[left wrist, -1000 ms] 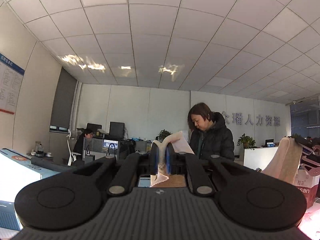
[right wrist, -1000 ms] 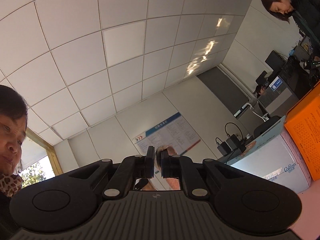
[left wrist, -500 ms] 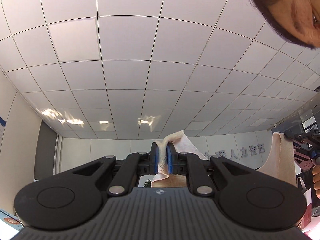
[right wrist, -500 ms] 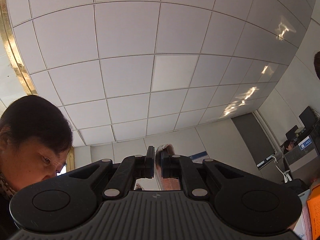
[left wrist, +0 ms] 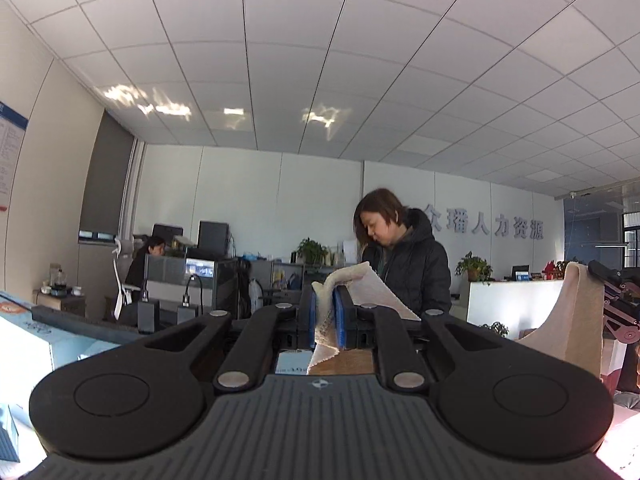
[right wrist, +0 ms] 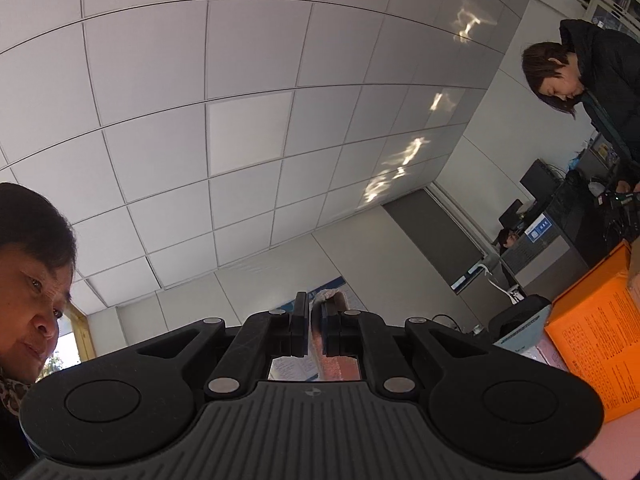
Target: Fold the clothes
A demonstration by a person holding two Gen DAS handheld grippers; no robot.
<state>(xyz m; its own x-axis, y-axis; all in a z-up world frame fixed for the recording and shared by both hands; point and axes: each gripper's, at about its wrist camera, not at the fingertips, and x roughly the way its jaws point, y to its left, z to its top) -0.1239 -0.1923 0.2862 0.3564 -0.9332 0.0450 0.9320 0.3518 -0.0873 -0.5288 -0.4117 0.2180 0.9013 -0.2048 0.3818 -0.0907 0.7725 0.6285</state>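
Note:
A cream knitted cloth [left wrist: 372,292] is pinched between the blue pads of my left gripper [left wrist: 325,292], which is shut on one edge of it and points level across the office. Part of the cloth hangs below the pads. At the right edge of the left wrist view, another part of the same cloth [left wrist: 576,316] hangs from my right gripper [left wrist: 616,300]. In the right wrist view, my right gripper [right wrist: 315,312] points up toward the ceiling and is shut on a thin fold of the cloth [right wrist: 334,300].
A person in a dark jacket [left wrist: 404,260] stands straight ahead, and another sits at a desk [left wrist: 148,256] far left. An orange box [right wrist: 596,332] lies at the right. A white and blue box [left wrist: 24,340] is at the left. A person's head [right wrist: 28,264] is close.
Half a second ago both cameras were tipped up at the ceiling. Both have swung back down, the left to level. The cloth stays pinched in both grippers.

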